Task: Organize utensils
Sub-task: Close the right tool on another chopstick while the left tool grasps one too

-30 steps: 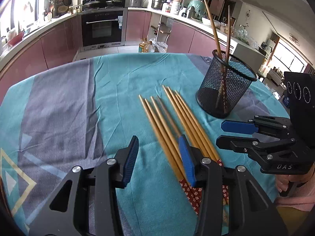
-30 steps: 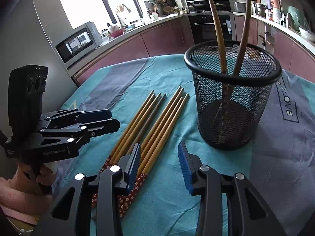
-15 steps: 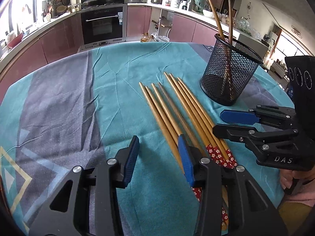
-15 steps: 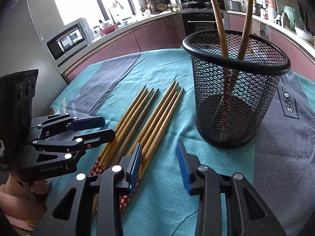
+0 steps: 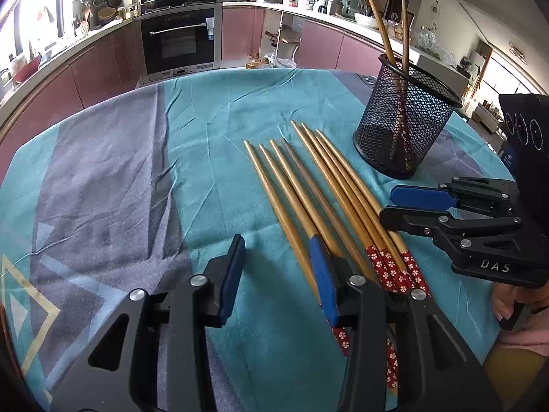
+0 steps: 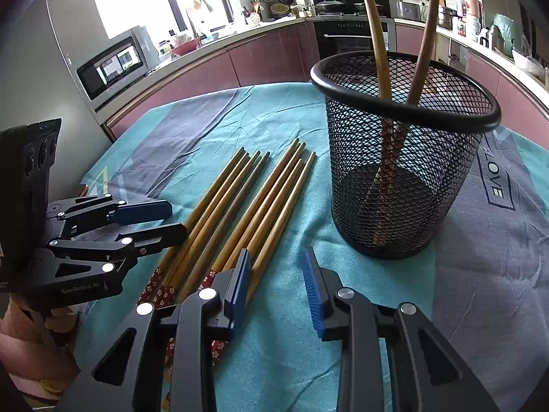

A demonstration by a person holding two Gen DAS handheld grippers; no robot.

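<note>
Several wooden chopsticks (image 5: 319, 189) with red flowered ends lie side by side on the teal tablecloth; they also show in the right wrist view (image 6: 247, 202). A black mesh cup (image 5: 403, 120) stands upright to their right with two chopsticks (image 5: 381, 17) in it; in the right wrist view the cup (image 6: 401, 171) is close ahead. My left gripper (image 5: 278, 274) is open and empty, low over the near ends of the left chopsticks. My right gripper (image 6: 276, 285) is open and empty, just right of the chopsticks' near ends, in front of the cup. It also shows in the left wrist view (image 5: 405, 206).
The round table (image 5: 103, 171) has a teal and grey cloth. Kitchen counters and an oven (image 5: 180, 41) lie beyond its far edge. A microwave (image 6: 113, 65) stands at the left in the right wrist view. The left gripper (image 6: 171, 218) shows there beside the chopsticks.
Both grippers have drawn back and risen slightly, so more of the chopsticks' red ends show. Both stay open. Chopsticks and cup have not moved.
</note>
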